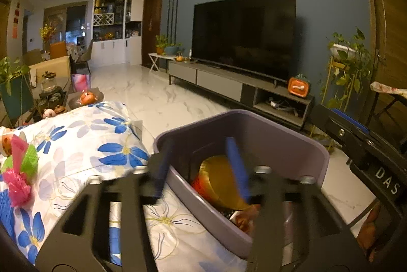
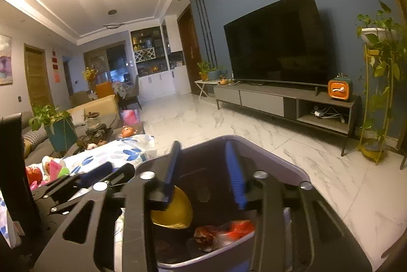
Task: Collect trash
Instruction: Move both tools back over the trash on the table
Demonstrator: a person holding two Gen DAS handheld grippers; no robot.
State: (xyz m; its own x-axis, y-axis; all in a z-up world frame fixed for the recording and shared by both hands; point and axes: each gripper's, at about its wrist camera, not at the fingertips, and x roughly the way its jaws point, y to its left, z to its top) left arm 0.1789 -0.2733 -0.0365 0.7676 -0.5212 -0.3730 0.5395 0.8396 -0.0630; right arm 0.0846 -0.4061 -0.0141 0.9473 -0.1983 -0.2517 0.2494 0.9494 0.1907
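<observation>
A purple bin (image 1: 285,142) stands at the edge of a table with a blue-flowered cloth (image 1: 84,142). Inside lie a yellow wrapper (image 1: 218,177) and red-orange wrappers (image 2: 226,231). My left gripper (image 1: 201,167) is open and empty, its fingers astride the bin's near-left wall. My right gripper (image 2: 206,167) is open and empty above the bin's (image 2: 274,157) inside; it also shows at the right of the left wrist view (image 1: 356,142). Pink and green wrappers (image 1: 20,170) lie on the cloth at far left, and in the right wrist view (image 2: 54,170).
A tea set (image 1: 49,93), a potted plant (image 1: 15,91) and a fruit plate (image 1: 86,98) sit beyond the cloth. A marble floor (image 2: 241,129) leads to the TV stand (image 2: 285,98) with a large TV. A plant stand (image 2: 376,83) is at right.
</observation>
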